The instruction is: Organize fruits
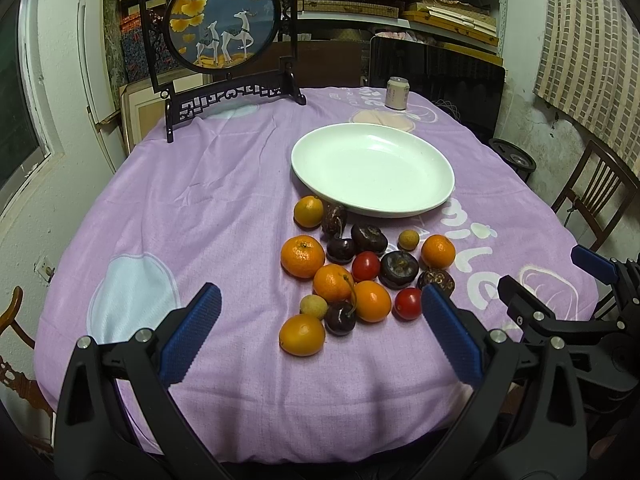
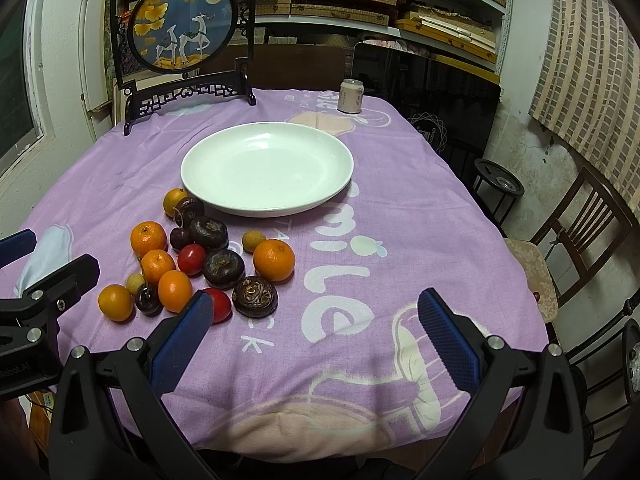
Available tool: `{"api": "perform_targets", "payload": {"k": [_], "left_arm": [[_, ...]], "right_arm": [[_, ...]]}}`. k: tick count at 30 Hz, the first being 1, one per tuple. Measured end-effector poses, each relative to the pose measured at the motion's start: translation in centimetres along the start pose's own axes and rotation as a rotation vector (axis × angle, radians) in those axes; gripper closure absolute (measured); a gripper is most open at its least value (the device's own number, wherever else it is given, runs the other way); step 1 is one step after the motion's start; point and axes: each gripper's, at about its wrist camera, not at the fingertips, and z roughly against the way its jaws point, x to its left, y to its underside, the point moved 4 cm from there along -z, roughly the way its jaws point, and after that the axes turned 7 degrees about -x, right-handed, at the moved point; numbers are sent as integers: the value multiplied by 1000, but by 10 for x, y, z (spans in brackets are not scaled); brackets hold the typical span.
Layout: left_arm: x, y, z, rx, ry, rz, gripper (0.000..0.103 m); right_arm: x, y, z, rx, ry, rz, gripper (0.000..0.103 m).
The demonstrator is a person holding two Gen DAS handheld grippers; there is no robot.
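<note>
The left gripper (image 1: 320, 304) hangs spread wide over the near edge of the fruit cluster (image 1: 352, 276), gripping nothing. The right gripper (image 2: 316, 308) is likewise spread and empty, just right of the cluster (tangerines, cherries, cherry tomatoes, dark water chestnuts). The fruit lies on the purple tablecloth (image 2: 420, 220), just in front of the bare white plate (image 2: 200, 176). A can (image 2: 351, 96) stands beyond.

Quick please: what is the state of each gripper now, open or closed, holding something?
Left gripper: open, holding nothing, above the cloth before the fruits.
Right gripper: open, holding nothing.
</note>
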Motion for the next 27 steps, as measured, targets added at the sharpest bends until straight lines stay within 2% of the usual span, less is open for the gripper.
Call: {"api": "perform_targets", "payload": {"k": [21,24,27], "left_arm": [[-3,4,1,7,0,1,2],[-1,19,-1,21,-7,-6,2],[10,35,-7,49,-45,-14,2]], "right_arm": [[2,1,-3,2,-2,1,1],[2,2,-4,6,6,7,1],[-3,6,-8,17,7,8,1]]}}
